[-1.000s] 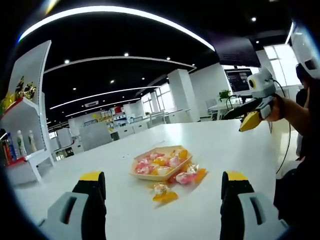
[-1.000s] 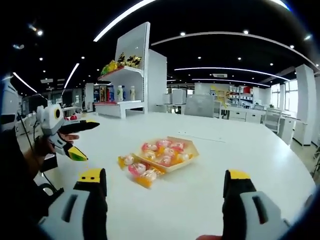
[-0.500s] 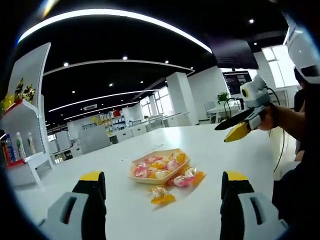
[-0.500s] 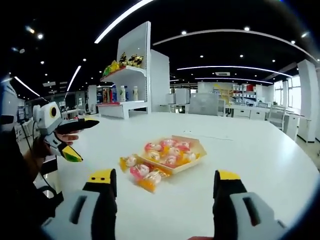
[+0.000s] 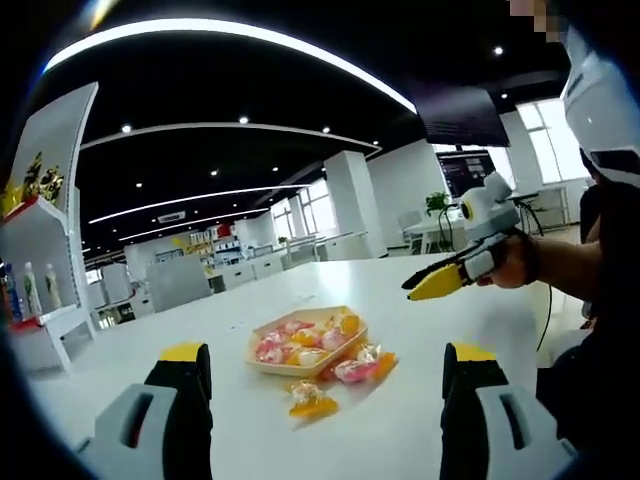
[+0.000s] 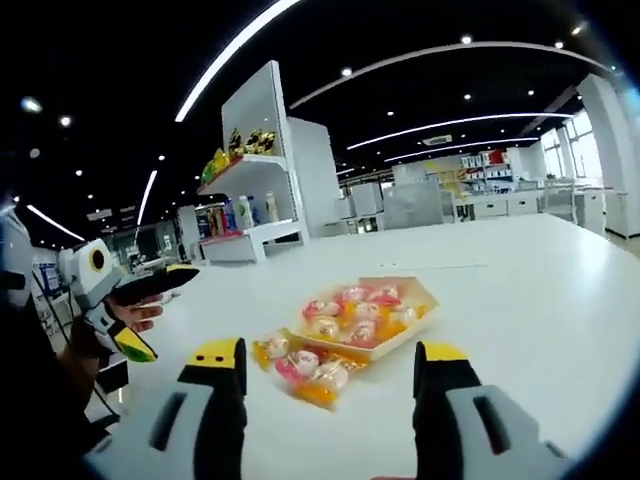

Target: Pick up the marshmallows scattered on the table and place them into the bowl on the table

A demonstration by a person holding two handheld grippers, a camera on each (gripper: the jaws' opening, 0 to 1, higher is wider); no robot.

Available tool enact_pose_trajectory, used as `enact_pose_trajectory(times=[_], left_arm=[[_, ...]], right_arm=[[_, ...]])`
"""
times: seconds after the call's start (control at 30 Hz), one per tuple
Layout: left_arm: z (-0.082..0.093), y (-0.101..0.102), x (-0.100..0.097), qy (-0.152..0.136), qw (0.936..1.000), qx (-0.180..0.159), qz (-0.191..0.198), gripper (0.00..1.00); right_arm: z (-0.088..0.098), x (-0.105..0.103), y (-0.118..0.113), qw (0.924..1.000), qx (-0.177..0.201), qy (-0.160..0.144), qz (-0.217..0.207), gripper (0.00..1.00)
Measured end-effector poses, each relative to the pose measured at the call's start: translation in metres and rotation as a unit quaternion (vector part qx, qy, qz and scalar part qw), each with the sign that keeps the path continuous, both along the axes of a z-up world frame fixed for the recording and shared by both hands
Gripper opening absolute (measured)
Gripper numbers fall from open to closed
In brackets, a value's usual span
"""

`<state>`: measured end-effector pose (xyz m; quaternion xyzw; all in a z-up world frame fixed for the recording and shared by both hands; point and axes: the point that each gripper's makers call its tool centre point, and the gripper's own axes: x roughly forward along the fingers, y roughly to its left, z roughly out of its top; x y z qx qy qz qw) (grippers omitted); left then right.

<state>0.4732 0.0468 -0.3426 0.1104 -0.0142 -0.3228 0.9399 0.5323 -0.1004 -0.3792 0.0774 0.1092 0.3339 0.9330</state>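
Right gripper view: marshmallows (image 6: pixel 312 368) partly hidden behind jaws.

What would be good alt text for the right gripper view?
The open right gripper hovers over a white table, facing a shallow bowl of wrapped marshmallows, with three more marshmallows lying beside it.

No legible text anywhere (shelf packaging too blurred).
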Motion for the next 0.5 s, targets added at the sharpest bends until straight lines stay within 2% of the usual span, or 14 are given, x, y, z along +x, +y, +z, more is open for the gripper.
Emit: enact_pose_trajectory(times=[0.07, 0.17, 0.5], left_arm=[[0.001, -0.002, -0.003, 0.007, 0.9998, -0.012, -0.013, 0.95], [0.001, -0.002, -0.005, 0.008, 0.9997, -0.012, -0.019, 0.95], [-0.003, 0.004, -0.005, 0.010, 0.9999, -0.006, -0.011, 0.95]], right_arm=[[-0.004, 0.002, 0.001, 1.0000, -0.001, 0.003, -0.002, 0.61], [-0.011, 0.004, 0.004, 0.9999, -0.010, 0.009, -0.003, 0.61], [-0.028, 0.010, 0.013, 0.9992, -0.030, 0.026, 0.010, 0.59]])
